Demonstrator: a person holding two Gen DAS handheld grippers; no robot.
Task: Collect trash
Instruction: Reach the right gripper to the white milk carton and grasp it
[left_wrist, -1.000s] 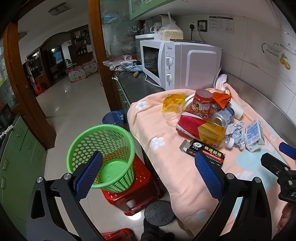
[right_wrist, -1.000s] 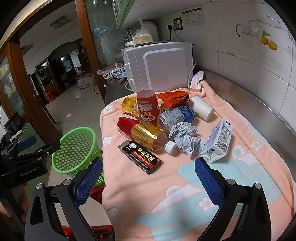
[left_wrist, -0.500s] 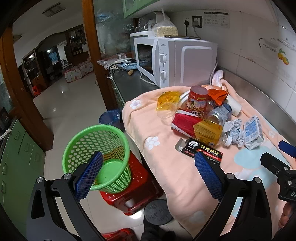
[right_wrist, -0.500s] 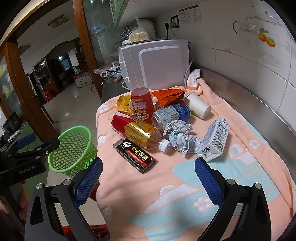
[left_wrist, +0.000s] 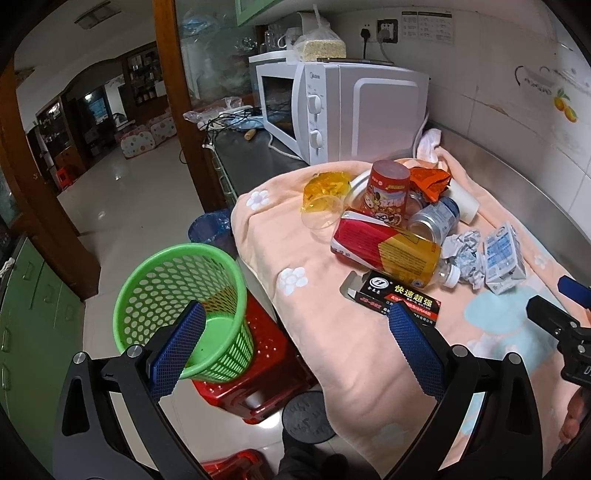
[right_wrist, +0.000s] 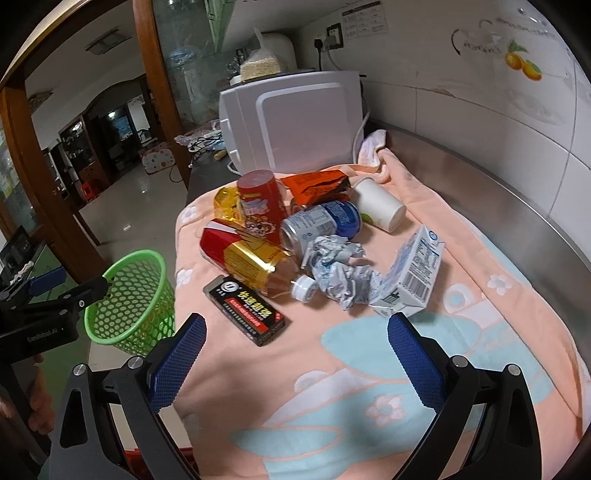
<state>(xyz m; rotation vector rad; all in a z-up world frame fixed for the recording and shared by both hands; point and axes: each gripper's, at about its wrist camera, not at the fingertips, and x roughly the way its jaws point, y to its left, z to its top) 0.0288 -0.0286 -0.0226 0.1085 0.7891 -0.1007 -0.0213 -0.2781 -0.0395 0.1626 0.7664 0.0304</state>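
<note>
I've got both grippers hanging short of the pile, jaws spread, nothing held: right gripper (right_wrist: 295, 350), left gripper (left_wrist: 295, 347). Nearest trash is the black box (right_wrist: 245, 309); behind it the bottle (right_wrist: 255, 260), crumpled paper (right_wrist: 338, 271), carton (right_wrist: 413, 273). Green basket (right_wrist: 129, 295) sits left of box, below the counter edge. Approach step, I'd say; next: close on box w/ right.
</note>
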